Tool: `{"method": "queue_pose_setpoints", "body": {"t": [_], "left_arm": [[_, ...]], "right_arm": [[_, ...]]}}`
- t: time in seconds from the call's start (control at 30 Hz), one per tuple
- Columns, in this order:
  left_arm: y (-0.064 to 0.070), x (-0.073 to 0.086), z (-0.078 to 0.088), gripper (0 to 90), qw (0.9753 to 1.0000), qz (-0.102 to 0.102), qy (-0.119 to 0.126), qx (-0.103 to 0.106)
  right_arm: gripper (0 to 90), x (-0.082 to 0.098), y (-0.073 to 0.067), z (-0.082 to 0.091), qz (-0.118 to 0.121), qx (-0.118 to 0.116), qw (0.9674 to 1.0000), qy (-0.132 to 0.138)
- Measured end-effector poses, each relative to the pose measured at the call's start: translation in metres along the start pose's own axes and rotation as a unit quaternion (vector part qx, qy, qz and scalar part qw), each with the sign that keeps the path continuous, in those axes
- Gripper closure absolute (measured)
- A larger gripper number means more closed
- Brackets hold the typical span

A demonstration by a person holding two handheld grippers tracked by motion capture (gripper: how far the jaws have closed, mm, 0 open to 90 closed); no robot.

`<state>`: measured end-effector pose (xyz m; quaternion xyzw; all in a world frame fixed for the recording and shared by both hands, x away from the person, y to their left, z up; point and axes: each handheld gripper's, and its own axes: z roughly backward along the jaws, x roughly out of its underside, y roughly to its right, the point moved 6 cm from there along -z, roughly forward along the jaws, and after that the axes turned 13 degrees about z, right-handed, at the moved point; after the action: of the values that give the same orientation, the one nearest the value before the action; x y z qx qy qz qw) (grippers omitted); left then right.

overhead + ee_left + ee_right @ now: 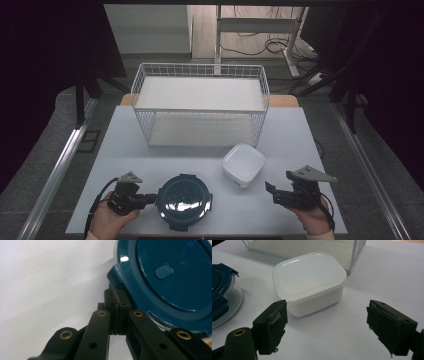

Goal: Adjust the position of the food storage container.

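1 round blue-lidded container [183, 201], 1 white square container [243, 164], 1 wire basket [200, 102]

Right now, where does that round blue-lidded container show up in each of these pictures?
High view: round blue-lidded container, bottom centre, by the left gripper.
Left gripper view: upper right, at the shut jaws' tips.
Right gripper view: left edge.
Shared landmark: white table.

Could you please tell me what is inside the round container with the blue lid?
Nothing can be made out: the blue lid covers the round container, and its clear wall shows no contents from here.
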<state>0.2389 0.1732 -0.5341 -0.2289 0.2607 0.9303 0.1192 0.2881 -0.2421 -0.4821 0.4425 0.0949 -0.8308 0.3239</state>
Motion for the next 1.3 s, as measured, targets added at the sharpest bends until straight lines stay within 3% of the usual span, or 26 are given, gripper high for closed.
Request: {"method": "queue_pose_setpoints", "body": {"t": [0.03,0.1,0.13,0.17,0.2,0.27,0.3,0.37,0.4,0.5,0.9,1.07,1.17,1.3], "left_arm": [[-0.005,-0.008,0.008,90.0,0.9995,0.002,0.019,-0.027],[-0.007,-0.017,0.02,89.8,0.9988,0.008,0.041,-0.025],[-0.007,-0.017,0.02,88.3,0.9988,0.008,0.041,-0.025],[-0.006,-0.024,0.029,85.5,0.9979,0.009,0.06,-0.025],[-0.005,-0.029,0.034,80.5,0.9971,0.011,0.071,-0.023],[-0.003,-0.034,0.039,62.1,0.9966,0.013,0.079,-0.021],[-0.002,-0.038,0.042,62.1,0.9961,0.019,0.084,-0.02],[-0.001,-0.045,0.048,42.5,0.9942,0.032,0.1,-0.022],[0.0,-0.053,0.054,35.9,0.9912,0.049,0.123,-0.001],[0.0,-0.056,0.054,29.2,0.9902,0.05,0.131,0.001],[0.001,-0.048,0.054,24.1,0.9903,0.045,0.13,0.018],[0.009,-0.044,0.056,22.9,0.9898,0.046,0.132,0.027],[0.01,-0.044,0.057,22.9,0.9896,0.042,0.135,0.028],[0.006,-0.044,0.055,22.7,0.99,0.044,0.132,0.025]], "right_arm": [[16.9,-0.002,-0.001,0.001,0.001,0.0,1.0,0.003],[16.9,-0.003,-0.001,0.003,0.001,-0.002,1.0,0.007],[16.9,-0.003,-0.001,0.003,0.001,-0.002,1.0,0.007],[16.9,-0.004,0.0,0.004,0.0,-0.002,1.0,0.009],[16.9,-0.004,0.001,0.004,-0.001,-0.002,0.9999,0.01],[16.9,-0.005,0.003,0.004,-0.004,-0.002,0.9999,0.011],[16.9,-0.005,0.003,0.004,-0.004,-0.002,0.9999,0.011],[16.9,-0.006,0.004,0.003,-0.009,-0.006,0.9998,0.014],[16.9,-0.008,0.004,0.002,-0.009,-0.009,0.9998,0.016],[16.9,-0.009,0.003,-0.001,-0.008,-0.01,0.9998,0.017],[16.8,-0.016,-0.021,-0.01,0.012,-0.017,0.9997,0.012],[16.8,-0.021,-0.04,-0.001,0.018,-0.023,0.9994,0.02],[16.7,-0.022,-0.041,0.007,0.018,-0.018,0.9993,0.026],[16.8,-0.019,-0.035,0.002,0.01,-0.018,0.9995,0.023]]}}
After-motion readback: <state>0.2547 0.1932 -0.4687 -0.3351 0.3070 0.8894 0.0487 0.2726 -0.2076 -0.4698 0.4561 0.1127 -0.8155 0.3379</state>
